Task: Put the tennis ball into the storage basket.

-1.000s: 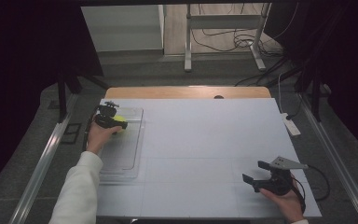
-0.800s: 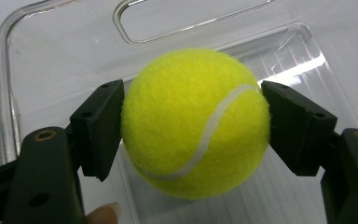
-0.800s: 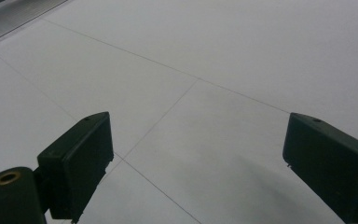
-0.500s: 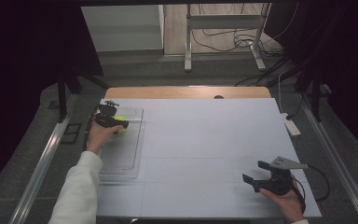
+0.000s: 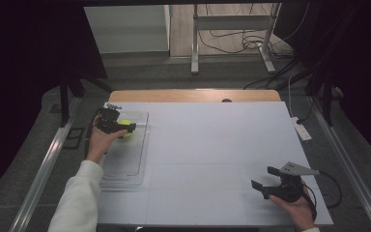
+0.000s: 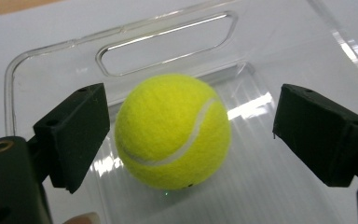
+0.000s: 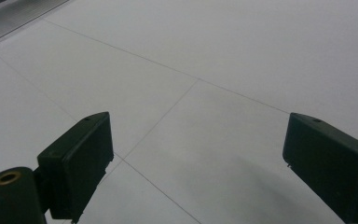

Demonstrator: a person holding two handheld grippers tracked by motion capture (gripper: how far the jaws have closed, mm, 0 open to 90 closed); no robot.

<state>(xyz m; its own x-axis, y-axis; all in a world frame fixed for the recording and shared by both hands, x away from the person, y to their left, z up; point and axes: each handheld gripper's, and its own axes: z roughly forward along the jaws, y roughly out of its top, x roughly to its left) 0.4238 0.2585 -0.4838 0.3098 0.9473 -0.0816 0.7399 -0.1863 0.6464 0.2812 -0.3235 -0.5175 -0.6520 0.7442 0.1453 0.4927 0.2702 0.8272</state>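
A yellow tennis ball (image 6: 172, 130) lies on the floor of a clear plastic tray (image 6: 168, 37) at the table's left side. My left gripper (image 6: 191, 135) straddles it. Its jaws have just been opening. The left pad stands a hair off the ball and the right pad well clear, so nothing presses on it. In the high view the left gripper (image 5: 128, 129) reaches over the far end of the tray (image 5: 125, 169) with the ball (image 5: 124, 129) at its tips. My right gripper (image 5: 262, 177) rests open near the front right corner, with bare white tabletop between its jaws (image 7: 196, 158).
A small white device (image 5: 302, 130) lies at the table's right edge. A wooden strip (image 5: 193, 95) borders the far edge. Metal rails run along both sides, and a stand with cables (image 5: 232, 38) is on the floor behind. White tabletop (image 5: 212, 145) spans the middle.
Both hands sit where they were in the high view. The ball stays in the tray's far end.
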